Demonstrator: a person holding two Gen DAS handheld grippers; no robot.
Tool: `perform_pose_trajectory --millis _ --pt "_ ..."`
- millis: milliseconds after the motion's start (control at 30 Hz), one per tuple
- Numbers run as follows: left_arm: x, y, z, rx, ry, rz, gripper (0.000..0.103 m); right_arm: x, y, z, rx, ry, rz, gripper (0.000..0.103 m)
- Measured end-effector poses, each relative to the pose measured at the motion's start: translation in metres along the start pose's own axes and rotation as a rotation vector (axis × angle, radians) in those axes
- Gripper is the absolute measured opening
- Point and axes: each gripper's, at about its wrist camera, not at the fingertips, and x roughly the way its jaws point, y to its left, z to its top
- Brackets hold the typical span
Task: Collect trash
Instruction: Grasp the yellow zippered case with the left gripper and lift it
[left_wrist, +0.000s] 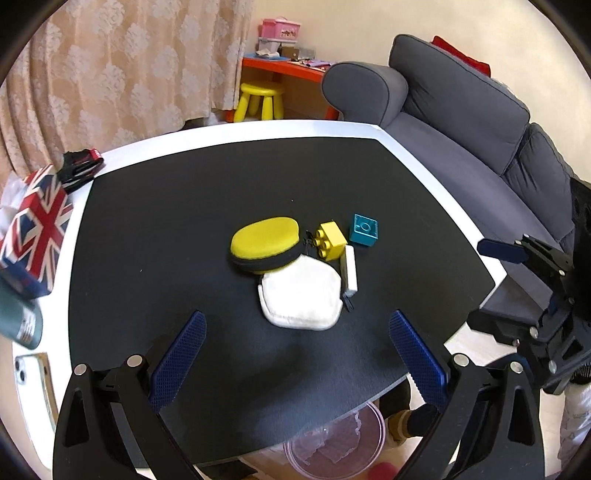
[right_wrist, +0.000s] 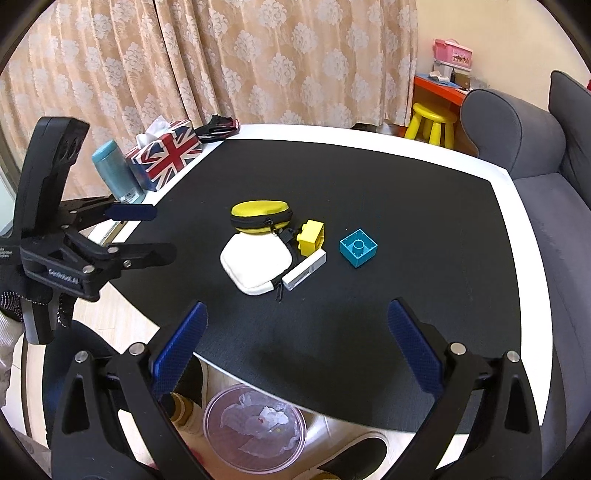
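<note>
A clear plastic bin (right_wrist: 255, 428) holding crumpled white trash sits on the floor below the table's near edge; it also shows in the left wrist view (left_wrist: 336, 443). On the black mat lie a yellow pouch (left_wrist: 264, 243) (right_wrist: 260, 216), a white pouch (left_wrist: 301, 295) (right_wrist: 255, 264), a yellow brick (left_wrist: 330, 240) (right_wrist: 312, 236), a white block (left_wrist: 349, 269) (right_wrist: 304, 273) and a teal brick (left_wrist: 364, 229) (right_wrist: 358, 247). My left gripper (left_wrist: 295, 354) is open and empty above the mat's near part. My right gripper (right_wrist: 295, 350) is open and empty too.
A Union Jack tissue box (right_wrist: 166, 151) and a teal can (right_wrist: 118, 173) stand at the table's left edge, with a phone (left_wrist: 31, 380) near them. A grey sofa (left_wrist: 480, 122) runs along the right. A yellow stool (left_wrist: 258, 99) stands beyond the table.
</note>
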Motion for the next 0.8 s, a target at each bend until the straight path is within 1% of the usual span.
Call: perform_pose_trajectory --millis 400,633,800 --pt "0.065 0.024 0.037 -0.059 0.071 -0.021 0.096 0.022 -0.019 -0.001 0.032 0.036 -0.012 0.096" --pt "0.095 0.031 0.046 -0.072 0.121 -0.023 0.096 0.031 -0.029 -0.003 0.043 0.057 -0.023 0.096" --pt "0.106 0.037 0.046 -0.089 0.138 -0.029 0.095 0.035 -0.033 -0.003 0.044 0.063 -0.023 0.096"
